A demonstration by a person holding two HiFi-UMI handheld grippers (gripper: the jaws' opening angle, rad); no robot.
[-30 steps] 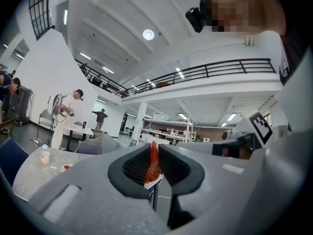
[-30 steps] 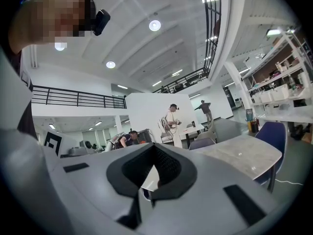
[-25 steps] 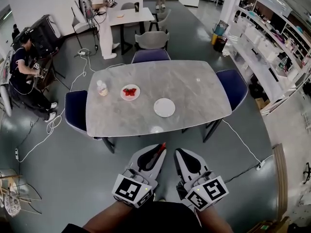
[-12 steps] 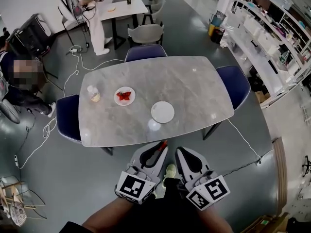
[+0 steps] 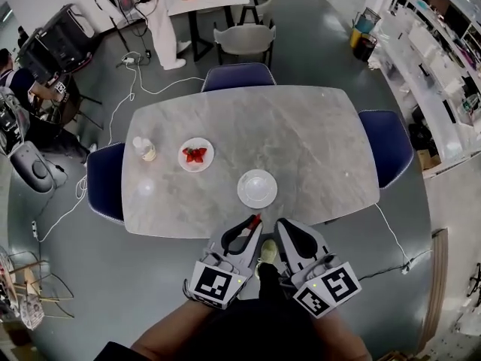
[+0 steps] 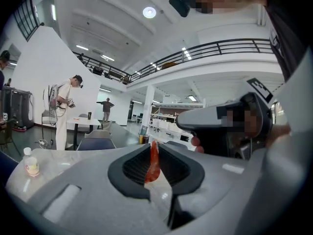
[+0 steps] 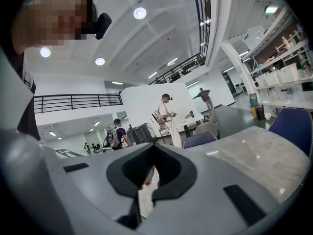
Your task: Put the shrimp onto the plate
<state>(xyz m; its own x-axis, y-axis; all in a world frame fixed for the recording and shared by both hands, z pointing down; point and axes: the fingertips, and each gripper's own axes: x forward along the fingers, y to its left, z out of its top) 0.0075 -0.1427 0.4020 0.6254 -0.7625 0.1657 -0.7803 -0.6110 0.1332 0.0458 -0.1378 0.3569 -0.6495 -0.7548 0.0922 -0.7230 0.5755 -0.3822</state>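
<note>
Currently: left tool (image 5: 251,229) clamped on shrimp (image 6: 153,161); right tool (image 5: 281,227) closed, empty. Step: carrying. Next: reach over empty plate (image 5: 257,189), release.

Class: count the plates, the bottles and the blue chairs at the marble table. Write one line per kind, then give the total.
Plates: 2, one bearing red shrimp, one bare
Bottles: 1
Blue chairs: 3, far side, left end, right end
Total: 6
</note>
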